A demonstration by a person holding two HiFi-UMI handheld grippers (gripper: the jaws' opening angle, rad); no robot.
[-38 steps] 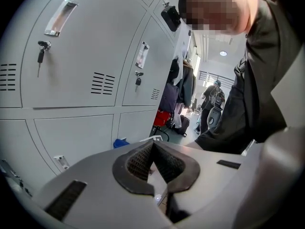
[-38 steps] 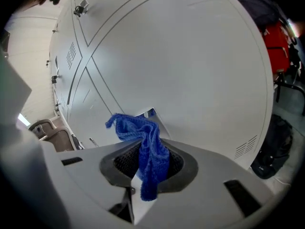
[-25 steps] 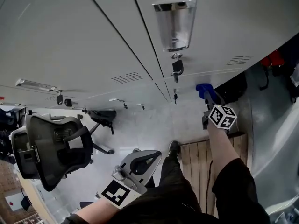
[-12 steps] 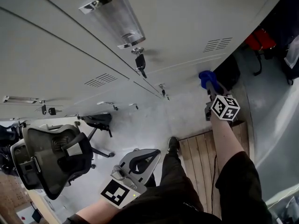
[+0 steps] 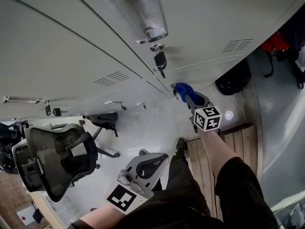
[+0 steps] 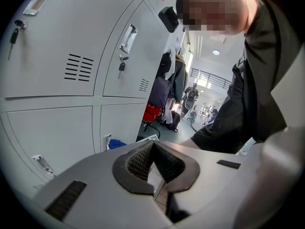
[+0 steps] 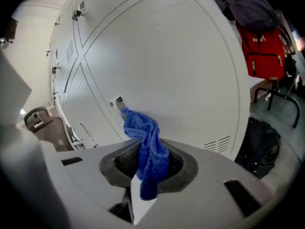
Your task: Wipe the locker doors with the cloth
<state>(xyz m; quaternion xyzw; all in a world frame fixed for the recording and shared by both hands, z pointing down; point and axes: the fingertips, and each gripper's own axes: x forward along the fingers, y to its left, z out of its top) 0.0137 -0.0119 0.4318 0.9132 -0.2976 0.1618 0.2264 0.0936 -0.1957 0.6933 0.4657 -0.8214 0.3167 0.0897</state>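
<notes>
An office chair (image 5: 55,159) stands at far left. The left tongs (image 5: 151,160) hang low beside the person's leg, clenched together on nothing. The right tongs (image 5: 190,99) grasp a blue cloth (image 5: 182,89), its bunched end against a lower locker door (image 7: 181,66), just beside a small handle (image 7: 116,102).

Grey left gripper (image 5: 153,160), dark trousers (image 5: 183,192), black shoe (image 5: 179,147).

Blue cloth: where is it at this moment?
The blue cloth sits right of centre in the head view, clamped in the right hand-held gripper and held up to a locker door, beside a small handle.
</notes>
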